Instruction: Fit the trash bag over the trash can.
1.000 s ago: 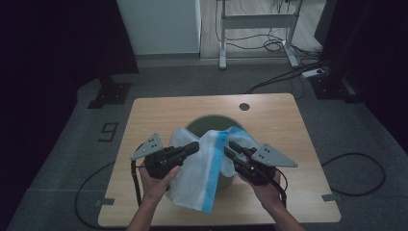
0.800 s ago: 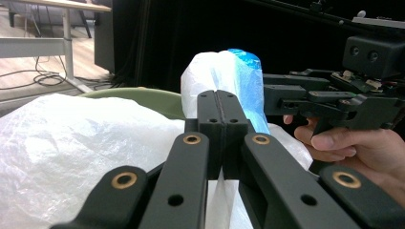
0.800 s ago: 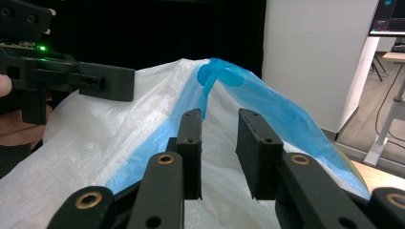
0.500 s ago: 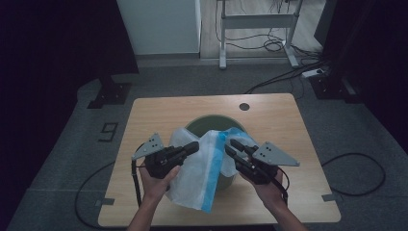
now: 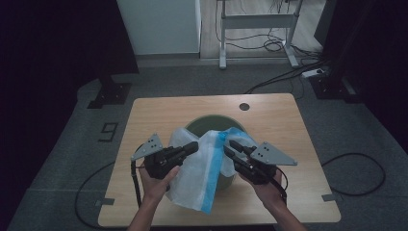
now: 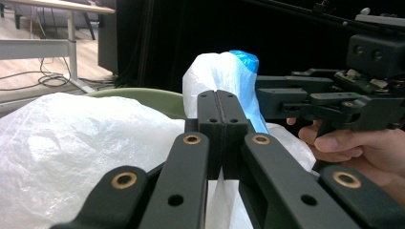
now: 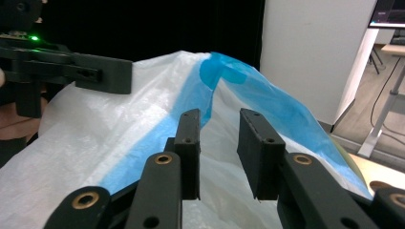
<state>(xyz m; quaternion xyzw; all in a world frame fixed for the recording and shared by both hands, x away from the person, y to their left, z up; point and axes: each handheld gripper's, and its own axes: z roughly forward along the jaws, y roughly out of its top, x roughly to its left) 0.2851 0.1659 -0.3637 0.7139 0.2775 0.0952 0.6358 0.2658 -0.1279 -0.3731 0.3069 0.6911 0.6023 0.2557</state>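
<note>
High view: a white and blue bag [image 5: 202,168] lies draped over a green bin [image 5: 211,124] on the table [image 5: 274,120]. The left gripper [image 6: 220,102] is clamped tight on a fold of the bag. The right gripper [image 7: 218,125] has its jaws apart, with a bit of bag between them but not pinched. If the right jaws close on too little plastic, that edge may slip out. If the left one pulls hard, the thin bag could rip, or the bin could tip.
</note>
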